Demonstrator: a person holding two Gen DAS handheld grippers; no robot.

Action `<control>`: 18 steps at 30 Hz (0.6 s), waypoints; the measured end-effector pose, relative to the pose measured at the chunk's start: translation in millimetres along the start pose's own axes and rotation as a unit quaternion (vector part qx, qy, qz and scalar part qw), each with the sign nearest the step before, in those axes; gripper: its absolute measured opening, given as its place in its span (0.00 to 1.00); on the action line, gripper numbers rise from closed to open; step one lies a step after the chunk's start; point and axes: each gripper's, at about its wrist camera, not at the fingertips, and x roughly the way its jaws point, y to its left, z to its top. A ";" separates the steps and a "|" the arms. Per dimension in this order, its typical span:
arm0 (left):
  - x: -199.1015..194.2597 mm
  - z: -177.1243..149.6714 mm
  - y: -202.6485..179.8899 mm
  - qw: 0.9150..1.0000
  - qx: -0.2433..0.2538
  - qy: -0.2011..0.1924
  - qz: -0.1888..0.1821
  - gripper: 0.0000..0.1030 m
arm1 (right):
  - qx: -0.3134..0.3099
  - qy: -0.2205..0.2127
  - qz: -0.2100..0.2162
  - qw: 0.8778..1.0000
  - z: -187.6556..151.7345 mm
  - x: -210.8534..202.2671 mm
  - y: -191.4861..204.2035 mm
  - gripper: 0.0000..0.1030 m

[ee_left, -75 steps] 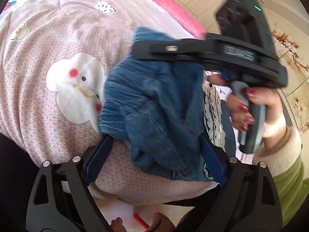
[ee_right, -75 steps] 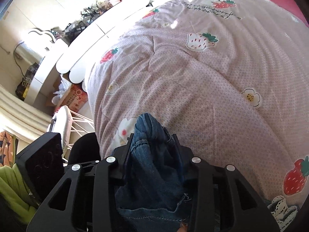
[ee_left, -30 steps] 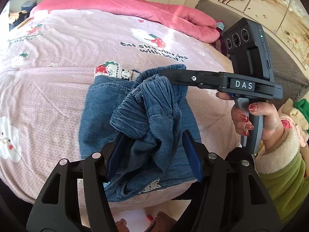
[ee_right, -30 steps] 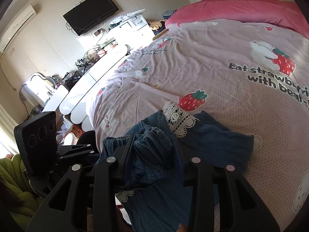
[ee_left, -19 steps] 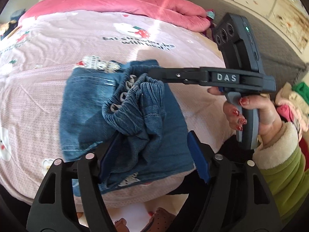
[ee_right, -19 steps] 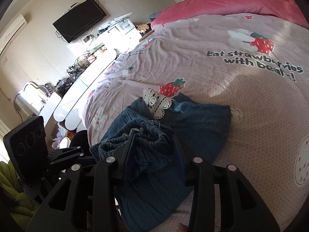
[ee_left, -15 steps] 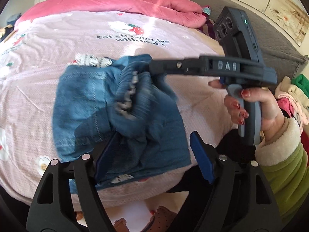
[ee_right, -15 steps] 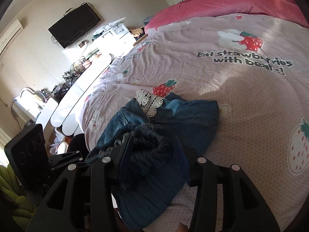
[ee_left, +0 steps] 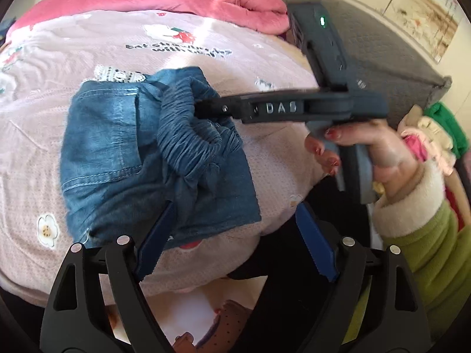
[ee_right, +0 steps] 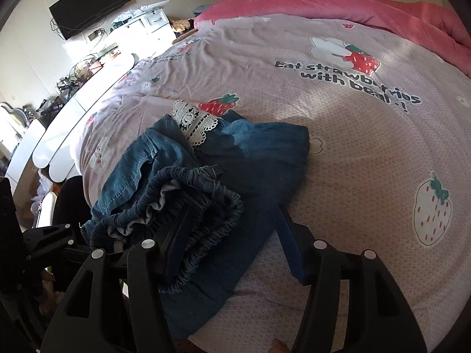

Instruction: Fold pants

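The blue denim pants [ee_left: 123, 153] lie bunched on the pink strawberry bedspread [ee_left: 206, 44] near its front edge, elastic waistband [ee_right: 188, 203] uppermost and a white lace trim [ee_right: 194, 123] at the far end. My left gripper [ee_left: 232, 244] is open, its blue pads just at the near edge of the denim. My right gripper [ee_right: 232, 235] is open over the waistband; its left finger rests against the gathered elastic. It shows from the side in the left wrist view [ee_left: 212, 107], its tip at the waistband.
A rolled pink quilt [ee_right: 353, 3] lies along the far side of the bed. A white desk [ee_right: 76, 94] with clutter and a wall TV [ee_right: 88, 3] stand to the left. A grey bed end [ee_left: 382, 50] and piled clothes [ee_left: 435, 135] are at the right.
Both grippers have opened and let go of the pants, which now rest on the bedspread. The left gripper has drawn back toward the bed's edge.
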 end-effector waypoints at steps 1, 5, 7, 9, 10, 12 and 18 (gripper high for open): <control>-7.2 1.1 2.3 1.000 -0.004 -0.006 -0.007 0.74 | 0.000 -0.007 0.000 1.000 -0.5 -4.7 0.4 0.55; -40.8 12.1 17.9 0.999 -0.012 -0.045 0.012 0.83 | 0.002 -0.038 0.005 0.999 -3.7 -36.1 5.5 0.63; -56.2 22.5 33.8 0.997 -0.024 -0.066 0.039 0.90 | -0.008 -0.056 0.010 0.998 -7.2 -51.7 12.4 0.66; -67.4 34.6 52.6 0.993 -0.039 -0.084 0.071 0.91 | -0.029 -0.070 0.015 0.997 -12.3 -64.3 23.9 0.68; -69.5 40.3 61.1 0.992 -0.044 -0.084 0.084 0.91 | -0.041 -0.074 0.017 0.996 -15.1 -68.6 30.1 0.70; -70.4 52.0 79.0 0.989 -0.060 -0.080 0.112 0.91 | -0.066 -0.079 0.021 0.994 -22.9 -76.5 47.9 0.72; -56.5 75.7 98.9 0.991 -0.061 -0.059 0.106 0.90 | -0.160 -0.076 0.062 0.982 -39.6 -78.0 112.6 0.72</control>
